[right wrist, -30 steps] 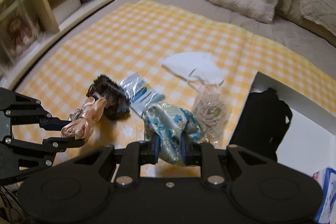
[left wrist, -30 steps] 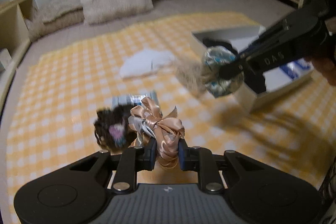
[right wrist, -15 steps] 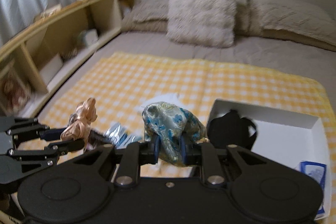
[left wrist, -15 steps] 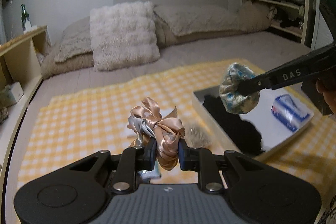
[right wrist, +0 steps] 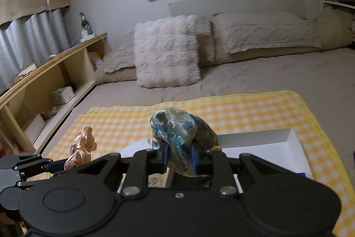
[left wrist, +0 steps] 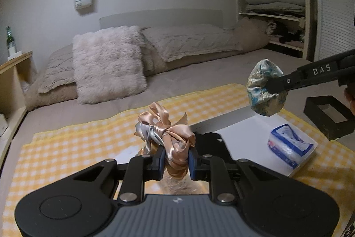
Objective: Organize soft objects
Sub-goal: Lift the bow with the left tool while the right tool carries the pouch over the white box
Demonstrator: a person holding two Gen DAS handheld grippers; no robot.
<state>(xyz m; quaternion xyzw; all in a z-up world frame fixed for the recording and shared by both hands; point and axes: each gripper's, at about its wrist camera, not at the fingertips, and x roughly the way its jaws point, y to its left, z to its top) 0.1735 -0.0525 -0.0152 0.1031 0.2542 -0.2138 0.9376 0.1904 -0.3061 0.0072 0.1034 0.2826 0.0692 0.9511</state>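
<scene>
Both hands have risen off the yellow checked blanket (left wrist: 73,139) in the last second. On the left, the left claw (left wrist: 176,160) stays clamped on the peach satin ribbon bundle (left wrist: 168,134); to the right, the right claw (right wrist: 179,159) pinches the blue-patterned fabric pouch (right wrist: 179,132), now aloft above the white box (left wrist: 250,132) (probably where both are headed). Only the left view shows the box's contents, a black item (left wrist: 210,146) and a tissue pack (left wrist: 290,146); only the right view shows the bedside shelf (right wrist: 44,72)
</scene>
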